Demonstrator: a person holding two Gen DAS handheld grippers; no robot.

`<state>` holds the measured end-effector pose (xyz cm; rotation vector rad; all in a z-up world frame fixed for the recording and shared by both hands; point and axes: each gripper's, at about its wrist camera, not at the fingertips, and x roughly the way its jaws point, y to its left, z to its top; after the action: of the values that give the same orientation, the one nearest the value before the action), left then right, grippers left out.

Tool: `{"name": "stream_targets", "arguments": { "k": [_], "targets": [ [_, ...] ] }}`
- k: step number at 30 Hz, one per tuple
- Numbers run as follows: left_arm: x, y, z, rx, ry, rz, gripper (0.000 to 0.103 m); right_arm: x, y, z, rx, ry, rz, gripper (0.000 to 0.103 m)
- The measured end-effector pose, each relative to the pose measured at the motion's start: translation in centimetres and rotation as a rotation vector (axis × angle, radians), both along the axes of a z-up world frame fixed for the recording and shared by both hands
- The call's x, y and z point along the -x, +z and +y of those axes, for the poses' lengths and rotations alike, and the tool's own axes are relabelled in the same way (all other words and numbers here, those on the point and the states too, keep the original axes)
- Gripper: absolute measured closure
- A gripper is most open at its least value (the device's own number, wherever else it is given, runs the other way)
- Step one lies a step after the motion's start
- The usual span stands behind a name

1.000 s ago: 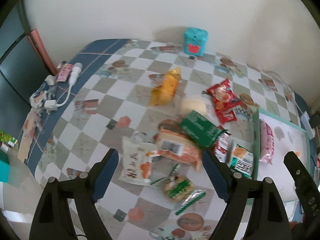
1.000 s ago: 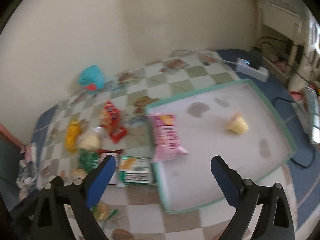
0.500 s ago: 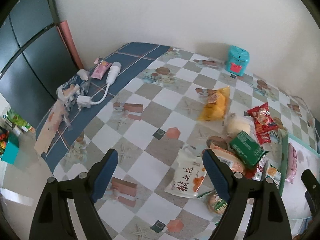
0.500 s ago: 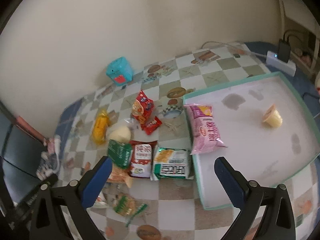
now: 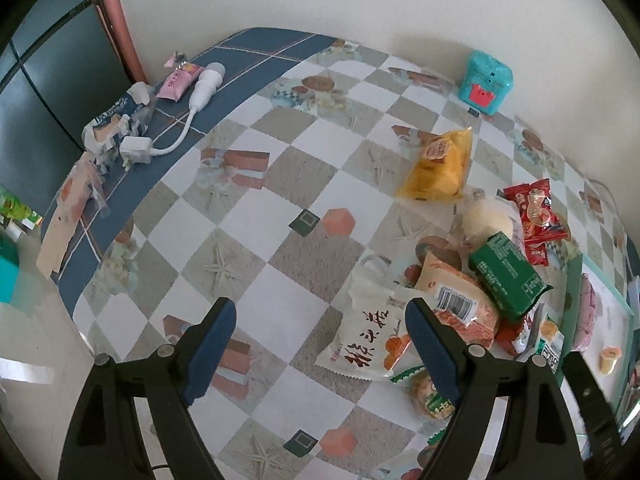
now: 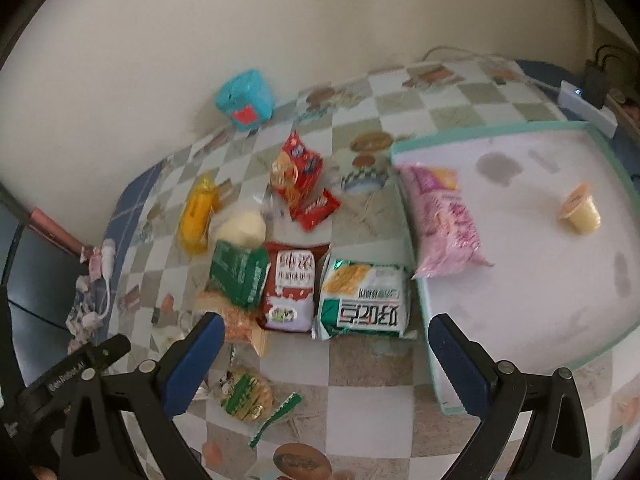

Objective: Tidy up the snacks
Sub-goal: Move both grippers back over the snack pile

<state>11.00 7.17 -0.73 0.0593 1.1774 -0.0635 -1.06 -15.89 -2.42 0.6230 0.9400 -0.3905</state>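
Observation:
Snack packets lie heaped on a checkered table. My left gripper hangs open over bare cloth, with a white packet just inside its right finger. An orange packet, a green packet and a yellow packet lie beyond. My right gripper stands open above a green-and-white packet and a red-and-white packet, touching neither. A pink bag and a jelly cup rest on the teal-rimmed tray.
A teal box stands by the wall. A white charger and cable with scraps lie on the blue border at the left edge. A power strip sits behind the tray. A round biscuit pack lies near the front.
The left gripper has swung left off the pile and now hangs over bare cloth. The right gripper has swung left from the tray to the pile and sunk closer. Both stay open.

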Motion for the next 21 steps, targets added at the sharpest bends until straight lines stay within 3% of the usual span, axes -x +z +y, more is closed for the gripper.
{"name": "stream_targets", "arguments": {
  "k": [5, 21],
  "targets": [
    [-0.4, -0.7, 0.0, -0.003, -0.009, 0.028, 0.016, -0.8, -0.6, 1.6, 0.031, 0.071, 0.008, 0.000],
    [-1.9, -3.5, 1.5, 0.016, 0.038, 0.161, 0.016, -4.2, -5.0, 7.9, 0.101, 0.308, 0.188, 0.000]
  ]
}}
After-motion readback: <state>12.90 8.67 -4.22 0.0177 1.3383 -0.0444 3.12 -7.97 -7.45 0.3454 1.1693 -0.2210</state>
